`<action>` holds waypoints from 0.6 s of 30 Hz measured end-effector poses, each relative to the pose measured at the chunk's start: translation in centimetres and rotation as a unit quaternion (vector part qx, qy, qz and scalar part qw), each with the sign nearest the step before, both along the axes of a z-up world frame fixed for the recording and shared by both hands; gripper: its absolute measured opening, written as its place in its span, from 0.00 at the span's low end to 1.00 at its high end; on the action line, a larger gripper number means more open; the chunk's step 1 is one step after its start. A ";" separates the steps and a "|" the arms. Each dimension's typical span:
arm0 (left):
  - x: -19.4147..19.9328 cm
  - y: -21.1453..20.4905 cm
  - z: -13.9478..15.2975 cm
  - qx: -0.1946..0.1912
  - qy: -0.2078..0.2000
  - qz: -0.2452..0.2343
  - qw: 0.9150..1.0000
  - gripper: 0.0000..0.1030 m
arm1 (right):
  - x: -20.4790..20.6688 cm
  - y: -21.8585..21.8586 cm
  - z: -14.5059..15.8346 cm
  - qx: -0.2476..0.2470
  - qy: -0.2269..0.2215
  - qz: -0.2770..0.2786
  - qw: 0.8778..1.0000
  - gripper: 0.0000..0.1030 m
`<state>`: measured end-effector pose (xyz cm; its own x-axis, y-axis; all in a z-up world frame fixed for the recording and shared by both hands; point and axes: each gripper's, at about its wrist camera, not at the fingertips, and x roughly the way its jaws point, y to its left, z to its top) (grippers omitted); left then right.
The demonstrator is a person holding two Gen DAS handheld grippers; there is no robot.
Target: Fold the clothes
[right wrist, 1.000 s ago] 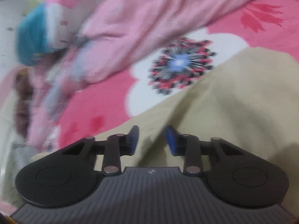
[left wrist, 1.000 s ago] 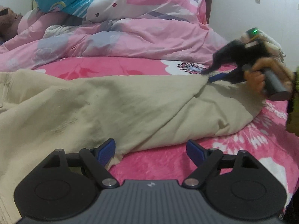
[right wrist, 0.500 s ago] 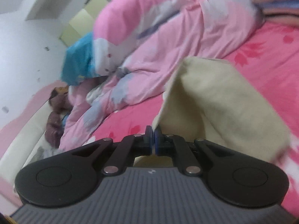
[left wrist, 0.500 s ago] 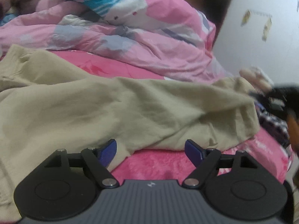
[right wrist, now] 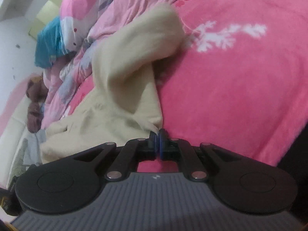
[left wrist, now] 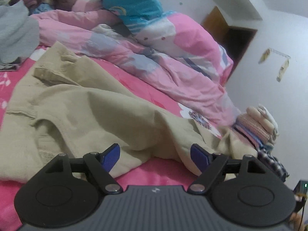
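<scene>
On the pink floral bedsheet (left wrist: 165,175) we see beige trousers (left wrist: 80,111) spread below the pink duvet (left wrist: 173,57); no writing is legible. Our left gripper (left wrist: 155,156) gapes, empty. Only the right view shows our right gripper (right wrist: 158,140) pinching a trouser corner.

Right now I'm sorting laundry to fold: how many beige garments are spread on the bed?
1. The beige garment lies across the pink bedsheet; the right gripper pinches one corner, and the open left gripper sits at its near edge. Others may be hidden.
</scene>
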<state>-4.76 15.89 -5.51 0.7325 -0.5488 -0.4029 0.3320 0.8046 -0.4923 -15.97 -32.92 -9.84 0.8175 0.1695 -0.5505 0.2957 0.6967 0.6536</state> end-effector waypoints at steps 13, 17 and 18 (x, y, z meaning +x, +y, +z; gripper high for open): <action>-4.3 5.4 -0.7 -0.021 0.038 0.087 0.995 0.79 | -3.3 3.3 10.1 -0.261 -0.057 0.020 0.963 0.38; -5.8 7.3 -1.3 -0.028 0.058 0.109 0.992 0.79 | -1.3 8.5 11.5 -0.281 -0.126 0.135 0.942 0.39; -6.0 7.6 -1.6 -0.033 0.063 0.118 0.991 0.79 | -0.4 10.1 11.3 -0.274 -0.136 0.171 0.937 0.39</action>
<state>-10.78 23.50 -7.13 0.7890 -0.3970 -0.4689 0.0716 0.8174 -0.5716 -16.37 -22.78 1.49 0.8895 0.1997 -0.4109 -0.1315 0.9732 0.1884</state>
